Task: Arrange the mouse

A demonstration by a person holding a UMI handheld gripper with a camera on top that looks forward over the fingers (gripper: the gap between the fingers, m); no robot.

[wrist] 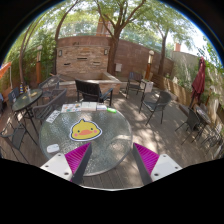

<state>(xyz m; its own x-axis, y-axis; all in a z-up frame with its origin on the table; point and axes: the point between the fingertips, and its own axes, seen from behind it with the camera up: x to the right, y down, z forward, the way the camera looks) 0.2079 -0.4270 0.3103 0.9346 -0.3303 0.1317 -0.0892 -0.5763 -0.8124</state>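
A round glass table (120,135) stands just ahead of my gripper (112,152). A yellow duck-shaped mouse pad (85,129) lies on it, a little left of the table's middle. A small pale object (52,147), perhaps the mouse, lies near the table's left rim, left of my left finger. My fingers are open with their magenta pads (77,158) apart and nothing between them; they hover over the table's near edge.
Dark and white flat items (80,105) lie on the table's far side. Metal patio chairs (157,102) ring the table, with more tables and chairs to the left (25,100). A brick wall (85,55) and trees stand behind. Wooden decking is underfoot.
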